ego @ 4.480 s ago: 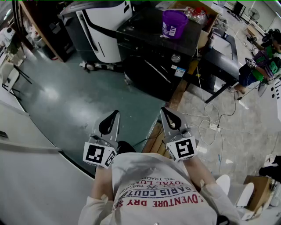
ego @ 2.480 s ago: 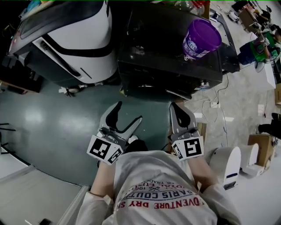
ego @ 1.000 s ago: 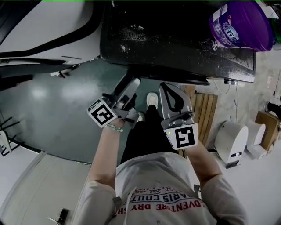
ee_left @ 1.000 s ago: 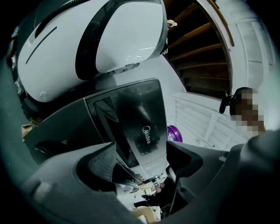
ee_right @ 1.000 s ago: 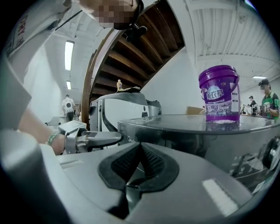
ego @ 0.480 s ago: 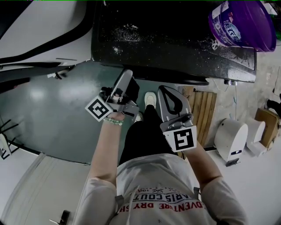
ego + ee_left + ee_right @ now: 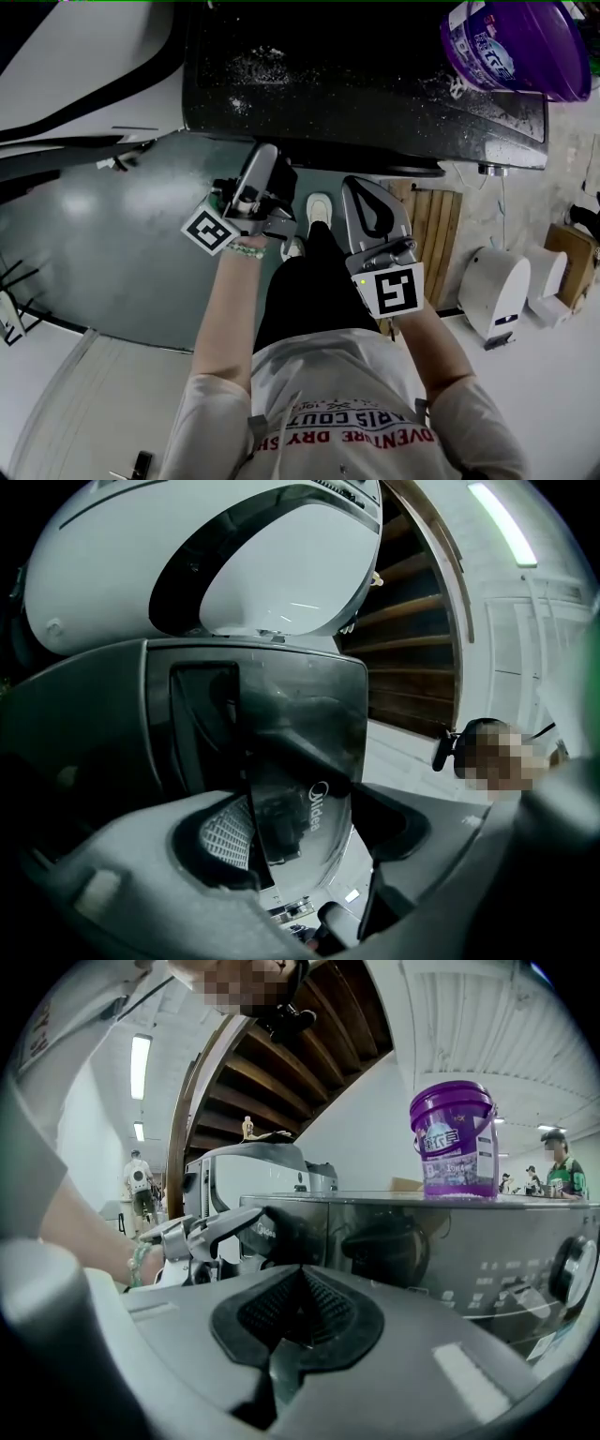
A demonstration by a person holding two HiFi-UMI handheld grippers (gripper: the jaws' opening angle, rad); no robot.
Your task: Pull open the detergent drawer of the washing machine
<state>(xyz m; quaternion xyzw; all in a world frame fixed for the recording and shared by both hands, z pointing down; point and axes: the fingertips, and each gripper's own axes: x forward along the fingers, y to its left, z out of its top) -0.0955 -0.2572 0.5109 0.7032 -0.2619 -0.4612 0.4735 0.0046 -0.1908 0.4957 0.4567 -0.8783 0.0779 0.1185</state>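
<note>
Standing right by this one. The person is up against the front of the washer [image 7: 356, 84], a dark machine with a purple bucket [image 7: 516, 42] sitting on its top at the right corner. The drawer [image 7: 300, 761] is at the top left of the front panel and, as far as I can tell, it's fully shut and flush with the panel.

The left gripper [image 7: 265, 164] is at that corner. Seen from its own camera, the jaws are apart with the drawer's glossy front, logo and all, poking in between them. They've just been closing in, but I can see a sliver of floor between the panel and one pad, so I'd call it unclenched and not yet holding anything.

The right gripper [image 7: 361, 192] hangs in front of the panel a bit to the right. Its pads are pressed together with nothing in them, and it's not touching the machine.

So my read is that this is the grab step, with no pull started. Next it needs the left jaws to pinch down properly on the drawer's lip, then a straight pull back toward the person. If the pinch is shallow, I'd bet it slips off that shiny front.
</note>
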